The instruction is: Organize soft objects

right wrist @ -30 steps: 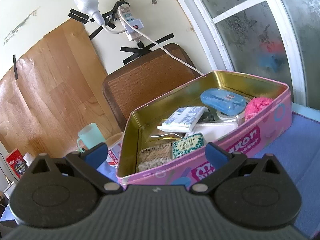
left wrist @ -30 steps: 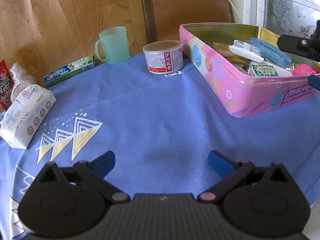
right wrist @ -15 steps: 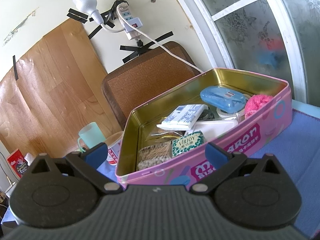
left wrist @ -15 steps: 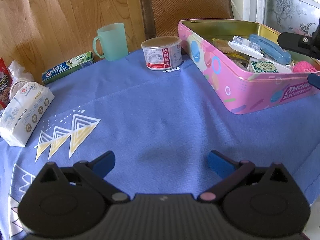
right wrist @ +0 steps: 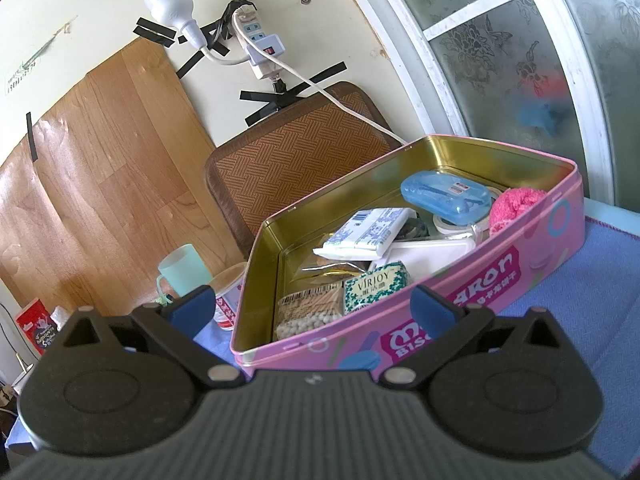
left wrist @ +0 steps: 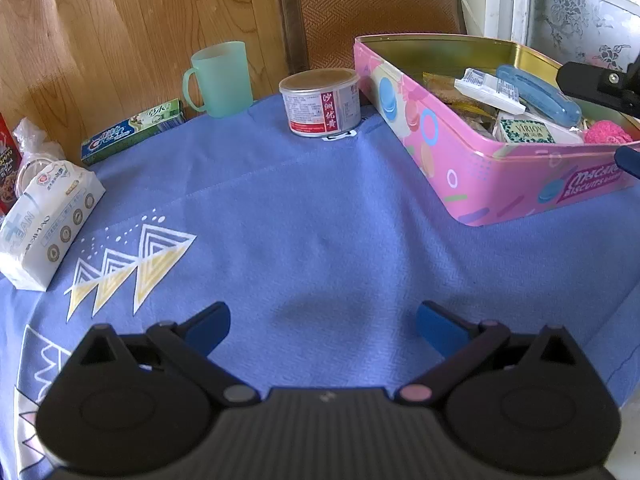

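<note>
A pink biscuit tin (left wrist: 492, 184) (right wrist: 472, 280) stands open at the table's right, holding a pink fluffy ball (left wrist: 606, 131) (right wrist: 516, 206), a white tissue pack (right wrist: 370, 234), a green VIRJOY pack (right wrist: 376, 286), a blue case (right wrist: 444, 196) and a bag of swabs (right wrist: 310, 312). A white wet-wipes pack (left wrist: 46, 224) lies at the far left. My left gripper (left wrist: 322, 326) hovers open over bare blue cloth. My right gripper (right wrist: 312, 308) is open in front of the tin's near wall, and part of it shows at the right edge of the left wrist view.
A green mug (left wrist: 218, 78), a small can (left wrist: 322, 102) and a toothpaste box (left wrist: 132, 130) stand along the table's back edge. A red packet (left wrist: 6, 168) sits at far left. A woven chair back (left wrist: 368, 8) stands behind the table, a window to the right.
The left gripper has drawn back and lowered slightly, so the tin and can sit a little farther off. The right gripper has shifted slightly. Both stay open.
</note>
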The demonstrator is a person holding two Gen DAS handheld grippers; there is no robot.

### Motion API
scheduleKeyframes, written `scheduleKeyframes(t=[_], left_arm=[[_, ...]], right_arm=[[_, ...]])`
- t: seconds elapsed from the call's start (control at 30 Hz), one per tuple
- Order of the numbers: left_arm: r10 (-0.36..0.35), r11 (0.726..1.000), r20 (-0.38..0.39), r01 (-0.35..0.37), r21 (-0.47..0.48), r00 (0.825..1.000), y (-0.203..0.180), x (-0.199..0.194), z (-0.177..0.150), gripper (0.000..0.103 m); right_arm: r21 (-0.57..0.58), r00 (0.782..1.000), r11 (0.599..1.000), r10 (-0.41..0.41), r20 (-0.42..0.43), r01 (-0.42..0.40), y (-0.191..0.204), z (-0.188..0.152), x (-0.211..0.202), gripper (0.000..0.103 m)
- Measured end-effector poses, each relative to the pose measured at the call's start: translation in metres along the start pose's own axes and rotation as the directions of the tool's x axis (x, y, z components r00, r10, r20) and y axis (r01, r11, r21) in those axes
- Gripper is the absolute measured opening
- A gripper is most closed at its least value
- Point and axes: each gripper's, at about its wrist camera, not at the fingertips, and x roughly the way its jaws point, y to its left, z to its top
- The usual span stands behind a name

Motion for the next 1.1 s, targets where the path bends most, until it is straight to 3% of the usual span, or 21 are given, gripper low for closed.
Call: scheduleKeyframes(t=[1.1], left_arm=[[-0.025, 0.999, -0.016, 0.024, -0.026, 1.0, 0.0043, 0.0, -0.0033, 0.103]], right_arm=[[-0.02, 0.999, 0.999, 0.024, -0.022, -0.025, 0.0005, -0.0002, 0.0017, 0.103]])
